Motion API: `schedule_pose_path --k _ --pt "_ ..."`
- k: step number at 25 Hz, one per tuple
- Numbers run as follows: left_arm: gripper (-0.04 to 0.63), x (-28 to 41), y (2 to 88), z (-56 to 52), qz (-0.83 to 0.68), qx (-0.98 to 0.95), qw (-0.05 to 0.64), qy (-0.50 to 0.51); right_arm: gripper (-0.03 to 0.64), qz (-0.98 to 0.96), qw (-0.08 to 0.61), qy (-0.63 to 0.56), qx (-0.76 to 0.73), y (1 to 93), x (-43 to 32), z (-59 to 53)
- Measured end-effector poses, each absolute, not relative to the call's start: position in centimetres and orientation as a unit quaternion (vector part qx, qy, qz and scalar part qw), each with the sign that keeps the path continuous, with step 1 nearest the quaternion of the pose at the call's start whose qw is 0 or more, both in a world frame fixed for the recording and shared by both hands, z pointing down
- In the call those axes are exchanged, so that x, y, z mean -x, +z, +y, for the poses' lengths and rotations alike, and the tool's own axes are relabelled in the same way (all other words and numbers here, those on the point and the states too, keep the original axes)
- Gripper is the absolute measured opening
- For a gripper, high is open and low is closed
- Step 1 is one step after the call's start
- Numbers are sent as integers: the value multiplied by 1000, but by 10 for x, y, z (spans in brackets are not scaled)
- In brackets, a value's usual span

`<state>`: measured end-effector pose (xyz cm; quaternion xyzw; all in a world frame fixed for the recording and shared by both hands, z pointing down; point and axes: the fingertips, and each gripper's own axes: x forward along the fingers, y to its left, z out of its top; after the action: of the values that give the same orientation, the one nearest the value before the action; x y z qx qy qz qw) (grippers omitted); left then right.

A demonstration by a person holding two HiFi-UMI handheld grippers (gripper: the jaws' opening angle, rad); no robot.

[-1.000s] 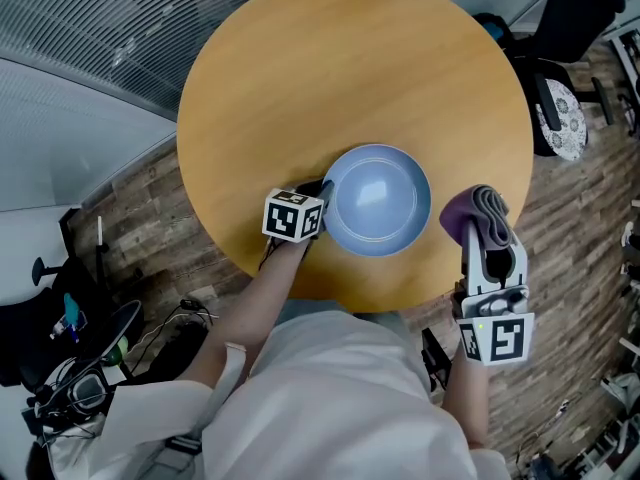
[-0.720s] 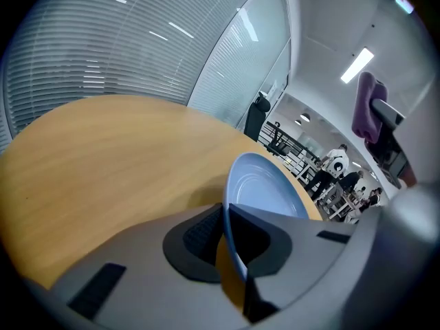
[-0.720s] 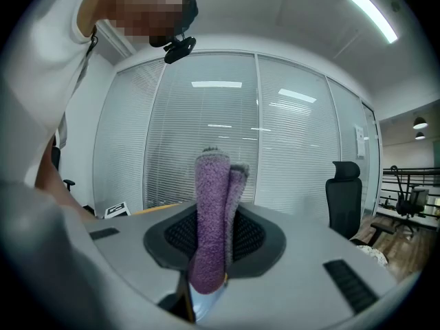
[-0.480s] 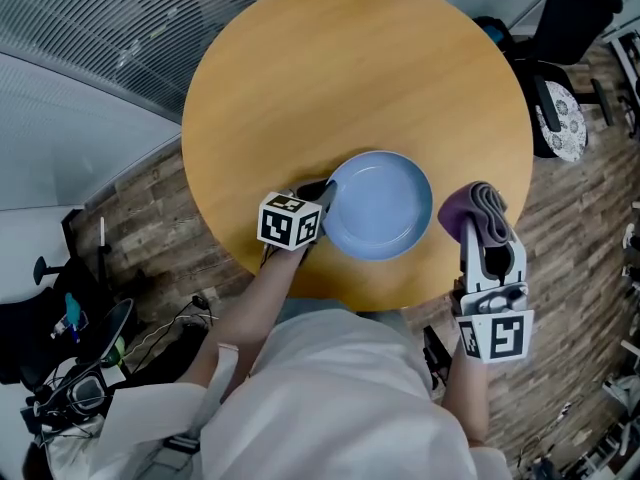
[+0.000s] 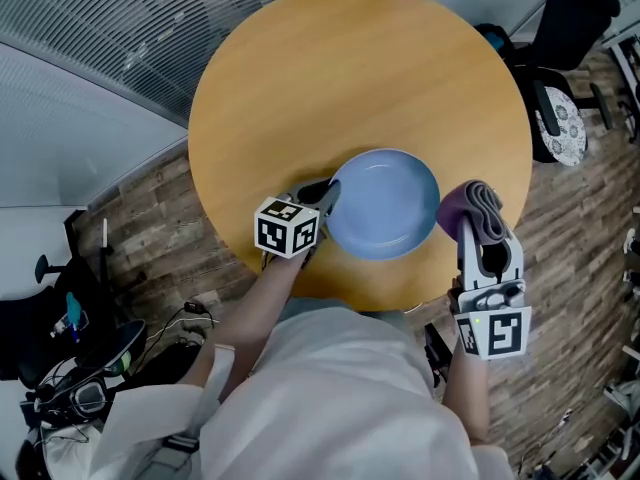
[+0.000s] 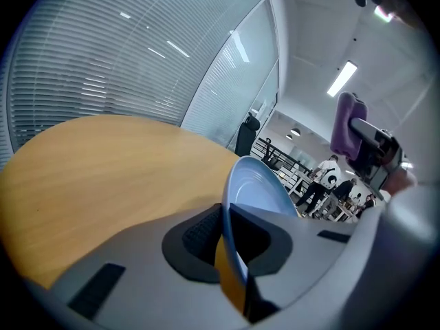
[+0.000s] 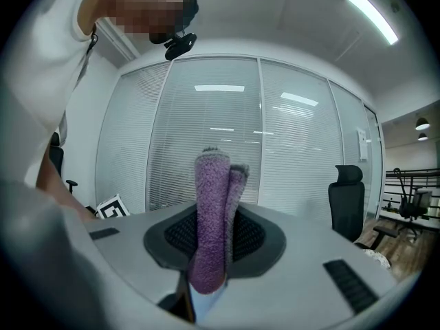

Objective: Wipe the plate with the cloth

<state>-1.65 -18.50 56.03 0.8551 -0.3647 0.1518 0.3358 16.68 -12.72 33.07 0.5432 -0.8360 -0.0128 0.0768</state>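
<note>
Left hand-held gripper (image 5: pixel 325 196): we see its jaws, which have just been closing, clamped on the left rim of the blue plate (image 5: pixel 385 203). The plate is over the near part of the round bench (image 5: pixel 350 78). Right hand-held gripper (image 5: pixel 478 220): jaws pinch the folded purple cloth (image 5: pixel 472 206), just beside the plate's right rim.

Legend. No legible word, number, brand name or sign is appearing in any view. The left marker cube (image 5: pixel 288 226) on the left gripper (image 5: pixel 325 198) and the right marker cube (image 5: pixel 494 335) on the right gripper (image 5: pixel 480 230) are showing only black-and-white coded squares, not lettering. One such coded square (image 7: pixel 110 207) is also showing in the right gripper view.
</note>
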Motion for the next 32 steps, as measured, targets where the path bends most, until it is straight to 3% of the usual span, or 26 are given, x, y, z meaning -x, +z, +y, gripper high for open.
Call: schedule_pose_path --k 32 --pt "26 30 491 -162 -387 -861 315 95 91 -846 122 -28 -519 334 -140 -120"
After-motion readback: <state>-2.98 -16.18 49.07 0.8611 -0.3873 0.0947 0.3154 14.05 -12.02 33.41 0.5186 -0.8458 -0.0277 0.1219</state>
